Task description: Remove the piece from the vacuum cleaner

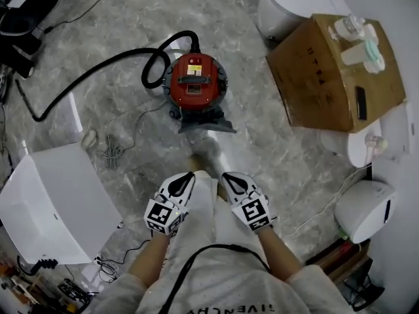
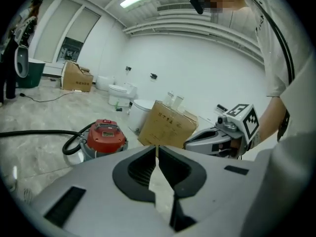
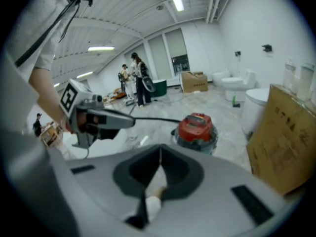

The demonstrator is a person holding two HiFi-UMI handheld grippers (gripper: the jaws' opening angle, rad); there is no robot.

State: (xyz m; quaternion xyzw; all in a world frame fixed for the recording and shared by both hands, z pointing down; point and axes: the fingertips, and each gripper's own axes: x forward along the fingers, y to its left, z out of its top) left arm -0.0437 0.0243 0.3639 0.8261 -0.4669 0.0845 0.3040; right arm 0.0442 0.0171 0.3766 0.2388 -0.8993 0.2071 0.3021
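A red vacuum cleaner [image 1: 196,82] stands on the marble floor ahead of me, with a dark grey piece [image 1: 207,122] at its near side. Its black hose [image 1: 98,67] loops off to the left. My left gripper [image 1: 186,179] and right gripper [image 1: 230,179] hover side by side close to my body, well short of the vacuum, both shut with nothing between the jaws. In the left gripper view the vacuum [image 2: 105,135] lies beyond the shut jaws, with the right gripper [image 2: 217,136] alongside. In the right gripper view the vacuum [image 3: 197,127] is ahead and the left gripper [image 3: 98,118] is at the left.
A cardboard box [image 1: 334,70] with bottles on top stands at the right, among white toilets [image 1: 294,2]. A white box [image 1: 49,205] sits at the near left. A coiled cable [image 1: 111,152] lies on the floor. People stand far off [image 3: 138,78].
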